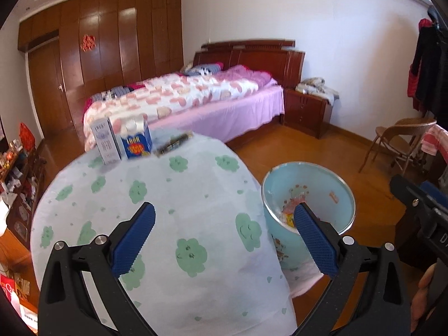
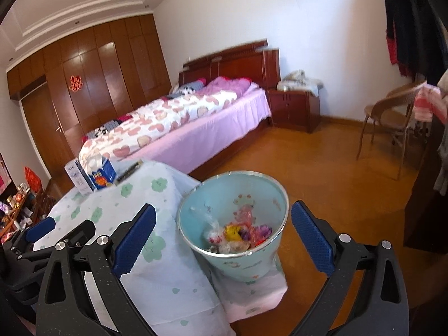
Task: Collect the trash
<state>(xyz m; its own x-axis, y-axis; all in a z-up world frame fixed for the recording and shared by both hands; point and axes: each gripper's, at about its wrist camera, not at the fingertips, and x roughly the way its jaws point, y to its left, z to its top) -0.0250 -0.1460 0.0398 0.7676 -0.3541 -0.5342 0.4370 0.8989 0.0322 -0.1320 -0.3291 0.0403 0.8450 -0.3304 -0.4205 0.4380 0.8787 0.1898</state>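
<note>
A light blue waste bin (image 2: 246, 263) stands on the floor beside the table and holds several crumpled wrappers (image 2: 238, 232). The same bin (image 1: 330, 184) sits at the right in the left wrist view. My right gripper (image 2: 221, 238) is open above the bin, nothing between its blue pads. My left gripper (image 1: 224, 238) is open over the tablecloth (image 1: 173, 196), empty too. At the table's far edge stand a white carton (image 1: 105, 142) and a blue carton (image 1: 137, 140), with a dark flat wrapper (image 1: 175, 143) lying beside them.
A bed (image 2: 179, 123) with a pink cover fills the middle of the room, a nightstand (image 2: 294, 109) at its head. A wooden chair (image 2: 389, 120) stands at the right, a wardrobe (image 1: 98, 64) behind. A cluttered low shelf (image 1: 16, 173) runs along the left. Bare wooden floor (image 2: 322, 168) lies right of the bin.
</note>
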